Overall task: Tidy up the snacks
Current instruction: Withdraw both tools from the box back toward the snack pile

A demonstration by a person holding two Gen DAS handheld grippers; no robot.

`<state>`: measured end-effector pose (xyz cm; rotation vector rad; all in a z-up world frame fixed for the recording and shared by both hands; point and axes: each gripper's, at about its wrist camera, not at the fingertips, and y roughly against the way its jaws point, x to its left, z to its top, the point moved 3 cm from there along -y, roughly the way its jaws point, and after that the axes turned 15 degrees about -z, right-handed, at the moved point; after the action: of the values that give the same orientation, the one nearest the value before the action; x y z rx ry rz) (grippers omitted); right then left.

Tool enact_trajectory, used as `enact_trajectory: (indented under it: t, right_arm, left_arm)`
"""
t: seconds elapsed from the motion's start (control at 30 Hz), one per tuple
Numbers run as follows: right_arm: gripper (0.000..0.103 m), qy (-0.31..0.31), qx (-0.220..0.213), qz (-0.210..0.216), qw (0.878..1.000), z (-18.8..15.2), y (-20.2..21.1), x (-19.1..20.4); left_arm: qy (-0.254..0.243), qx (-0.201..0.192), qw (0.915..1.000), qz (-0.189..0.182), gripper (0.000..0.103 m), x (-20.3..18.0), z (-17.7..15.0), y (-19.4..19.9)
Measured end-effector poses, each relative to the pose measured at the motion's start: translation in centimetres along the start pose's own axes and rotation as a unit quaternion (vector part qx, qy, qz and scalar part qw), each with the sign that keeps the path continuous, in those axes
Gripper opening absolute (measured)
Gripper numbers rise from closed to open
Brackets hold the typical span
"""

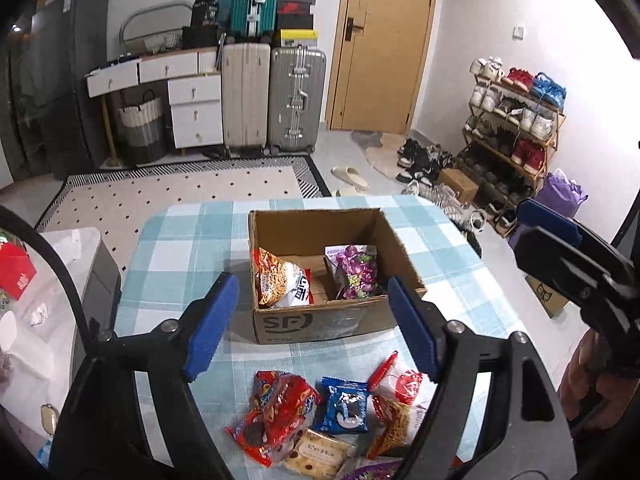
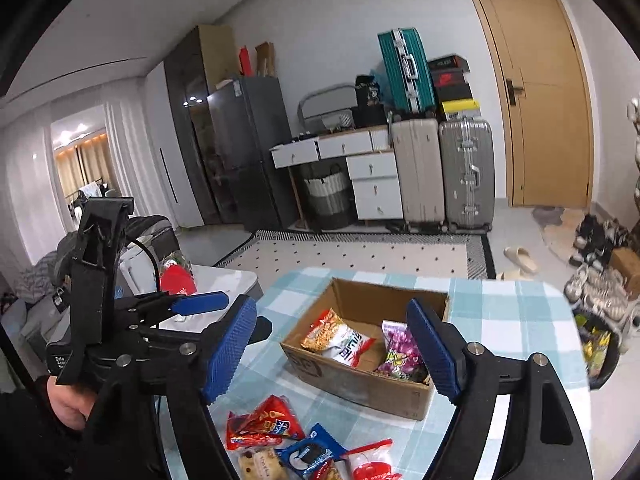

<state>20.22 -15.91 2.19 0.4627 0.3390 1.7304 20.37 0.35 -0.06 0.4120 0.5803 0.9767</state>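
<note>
Both tools, left tool point(image 1: 312, 326) and right tool point(image 2: 334, 350), hang wide open and empty; snacks point(image 1: 320, 408) lie before the box point(image 1: 320, 320) (two packets inside); drop low, pinch one packet flat.

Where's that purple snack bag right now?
The purple bag sits inside the cardboard box on the checked table, in the box's right half, with the orange noodle packet to its left; both views show it.
</note>
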Motion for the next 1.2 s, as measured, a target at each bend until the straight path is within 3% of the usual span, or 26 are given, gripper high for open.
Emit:
enact_trajectory:
  t: [0.27,0.53,0.7,0.83,0.93,1.2]
  right_arm:
    - [0.096,0.004,-0.039,0.013,0.999,0.7,6.3,1.8]
    - [0.101,-0.002,-0.056,0.021,0.998,-0.6,11.4,2.3]
    - [0.102,0.015,-0.07,0.009,0.997,-2.0,13.0,2.1]
    - [0.102,0.028,-0.075,0.006,0.997,-3.8,14.1,1.9]
    - [0.102,0.023,-0.069,0.01,0.997,-5.3,14.2,1.6]
    - [0.102,-0.006,-0.049,0.006,0.999,-9.4,13.6,0.3]
  left_arm:
    - [-0.019,-0.031,0.9993,0.002,0.081,-2.9,-1.3,5.3]
    - [-0.031,-0.052,0.9981,-0.01,0.084,-5.8,-3.6,9.4]
    - [-0.035,-0.087,0.9956,0.001,0.086,-6.8,-6.5,11.6]
    - [-0.027,-0.092,0.9954,0.006,0.089,-6.8,-9.0,12.1]
    - [-0.02,-0.089,0.9958,0.011,0.102,-6.8,-10.9,11.8]
    - [-0.016,-0.067,0.9975,0.019,0.102,-5.9,-15.2,10.2]
